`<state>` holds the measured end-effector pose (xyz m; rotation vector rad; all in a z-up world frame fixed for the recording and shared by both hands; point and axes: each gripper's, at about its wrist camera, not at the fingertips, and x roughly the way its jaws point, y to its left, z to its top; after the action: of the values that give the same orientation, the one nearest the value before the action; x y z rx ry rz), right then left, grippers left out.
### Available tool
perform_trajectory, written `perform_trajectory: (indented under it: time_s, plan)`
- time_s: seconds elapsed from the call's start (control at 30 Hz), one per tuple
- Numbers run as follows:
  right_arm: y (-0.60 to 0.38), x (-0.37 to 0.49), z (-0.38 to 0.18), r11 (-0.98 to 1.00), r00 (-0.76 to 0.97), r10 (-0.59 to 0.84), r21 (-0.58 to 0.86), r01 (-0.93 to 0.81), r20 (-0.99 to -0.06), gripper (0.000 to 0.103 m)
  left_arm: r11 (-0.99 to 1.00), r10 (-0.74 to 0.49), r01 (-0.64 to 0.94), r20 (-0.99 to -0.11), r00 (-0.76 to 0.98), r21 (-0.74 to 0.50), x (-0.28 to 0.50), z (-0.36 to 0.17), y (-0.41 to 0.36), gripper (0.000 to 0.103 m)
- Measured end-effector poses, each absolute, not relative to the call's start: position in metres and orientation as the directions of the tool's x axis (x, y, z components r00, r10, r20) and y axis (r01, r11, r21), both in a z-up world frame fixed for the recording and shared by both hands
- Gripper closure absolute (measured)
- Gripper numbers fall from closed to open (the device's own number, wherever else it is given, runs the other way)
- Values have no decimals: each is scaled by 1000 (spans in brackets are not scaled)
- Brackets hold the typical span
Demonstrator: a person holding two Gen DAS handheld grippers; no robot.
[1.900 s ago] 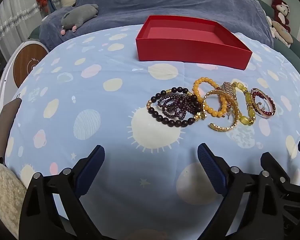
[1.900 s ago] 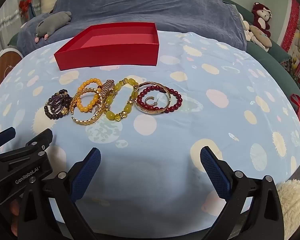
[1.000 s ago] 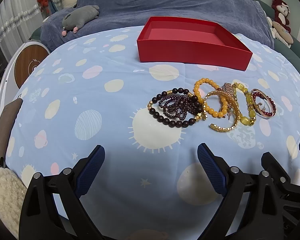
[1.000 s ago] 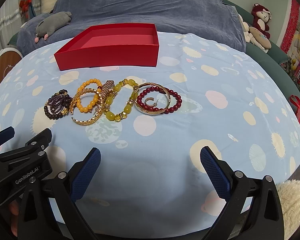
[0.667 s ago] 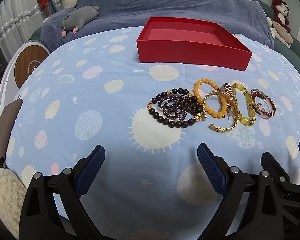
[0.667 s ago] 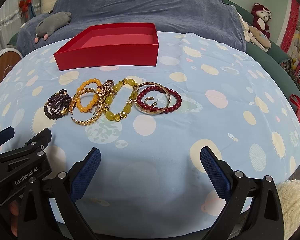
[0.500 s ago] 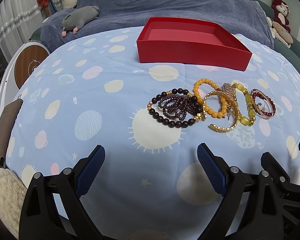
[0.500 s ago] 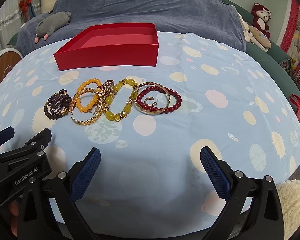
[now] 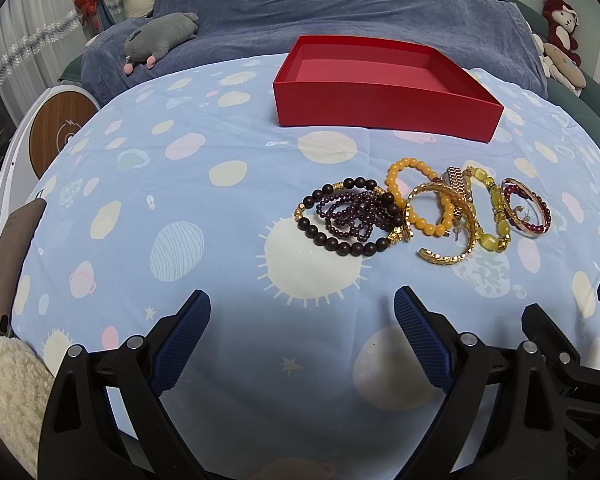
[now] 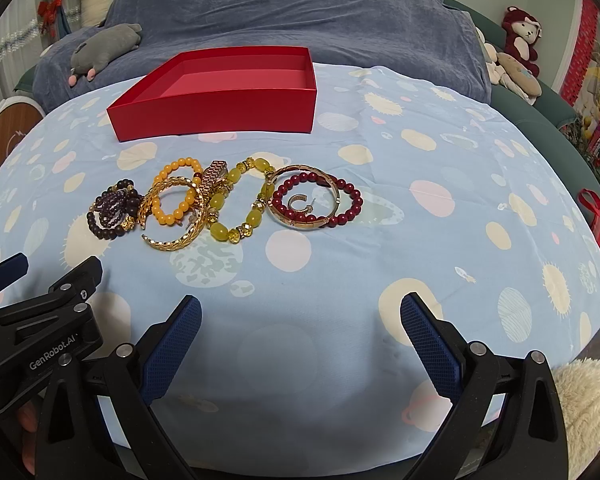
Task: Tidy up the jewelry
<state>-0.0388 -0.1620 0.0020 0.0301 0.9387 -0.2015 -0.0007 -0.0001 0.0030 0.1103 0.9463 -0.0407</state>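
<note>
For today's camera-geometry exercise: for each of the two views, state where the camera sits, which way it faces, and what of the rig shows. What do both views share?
Left wrist view: sits on the left gripper, low over the tablecloth, facing the dark bead bracelet; its jaws stand open, with part of the right gripper at the right edge.
Right wrist view: sits on the right gripper, facing the red bead bracelet; jaws open, the left gripper at the left edge.
Shared: the red box behind the jewelry row, and the grey plush.
</note>
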Motion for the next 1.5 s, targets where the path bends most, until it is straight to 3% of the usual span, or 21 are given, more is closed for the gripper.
perform_trajectory:
  time_s: [1.5]
  plan:
    - [-162,-39,3,981,575,-160,-63,185,-802,7,994,13,83,-809,587,76,-2,2,0,15]
